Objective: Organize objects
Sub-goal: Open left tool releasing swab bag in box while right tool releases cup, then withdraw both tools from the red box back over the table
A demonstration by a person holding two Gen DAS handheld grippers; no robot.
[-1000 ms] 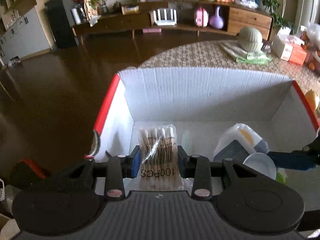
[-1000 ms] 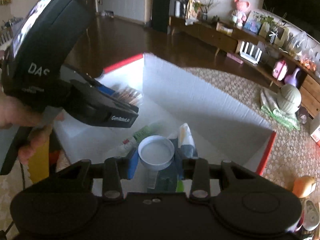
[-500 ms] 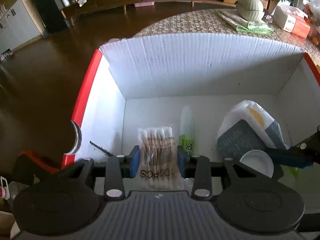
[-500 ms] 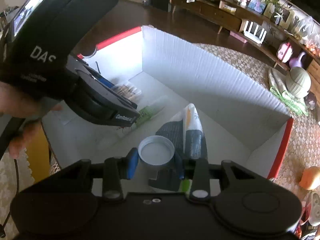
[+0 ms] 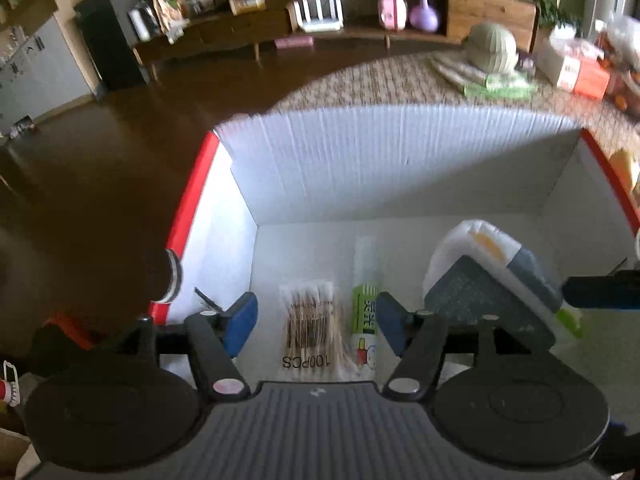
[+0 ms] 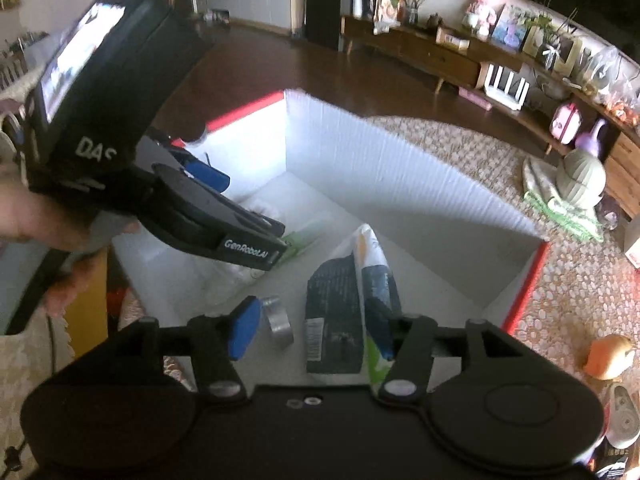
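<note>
A white corrugated box (image 5: 400, 160) with red edges holds the items. On its floor lies a cotton swab pack (image 5: 310, 320), right below my open left gripper (image 5: 316, 322), beside a green tube (image 5: 365, 312). A grey-and-white packet (image 5: 492, 280) leans at the right. In the right wrist view my right gripper (image 6: 316, 330) is open over the box (image 6: 400, 184); a round silver tin (image 6: 278, 322) lies on its side between the fingers, next to the packet (image 6: 348, 300). The left gripper's body (image 6: 160, 184) fills the left of that view, held by a hand.
The box stands on a patterned tablecloth (image 6: 560, 280). A green ribbed dome (image 5: 492, 46), folded cloths and an orange-white carton (image 5: 576, 68) sit beyond it. An orange object (image 6: 608, 354) lies right of the box. Dark floor and a low sideboard lie behind.
Both grippers have opened. The swab pack dropped from the left one onto the box floor; the round tin left the right one and lies on its side. Both cameras lifted slightly.
</note>
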